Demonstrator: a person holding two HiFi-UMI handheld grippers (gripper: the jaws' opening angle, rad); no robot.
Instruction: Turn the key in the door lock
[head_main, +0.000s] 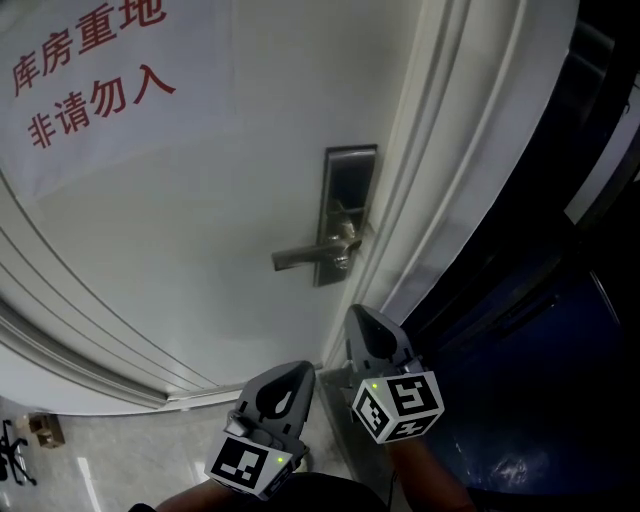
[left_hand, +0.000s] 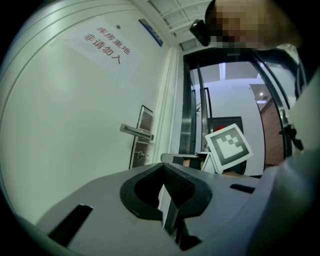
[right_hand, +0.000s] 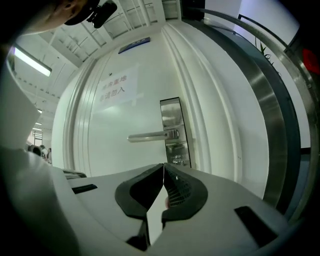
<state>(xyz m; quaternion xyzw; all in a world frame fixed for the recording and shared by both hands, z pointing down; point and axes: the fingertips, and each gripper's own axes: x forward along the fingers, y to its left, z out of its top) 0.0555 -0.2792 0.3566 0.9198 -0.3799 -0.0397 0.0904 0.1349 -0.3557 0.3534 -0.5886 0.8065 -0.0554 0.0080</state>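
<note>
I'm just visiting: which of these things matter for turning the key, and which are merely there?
For the job: key, lock plate, right gripper, left gripper, both shut and empty.
Merely there: red-lettered notice, lever handle, blue plaque.

Up on the door, the white paper sign shows red characters, 库房重地 above 非请勿入, and no other writing is legible.

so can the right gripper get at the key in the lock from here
Probably yes: the right gripper faces the key below the door handle with nothing between them, but its jaws are shut and would have to open first.
</note>
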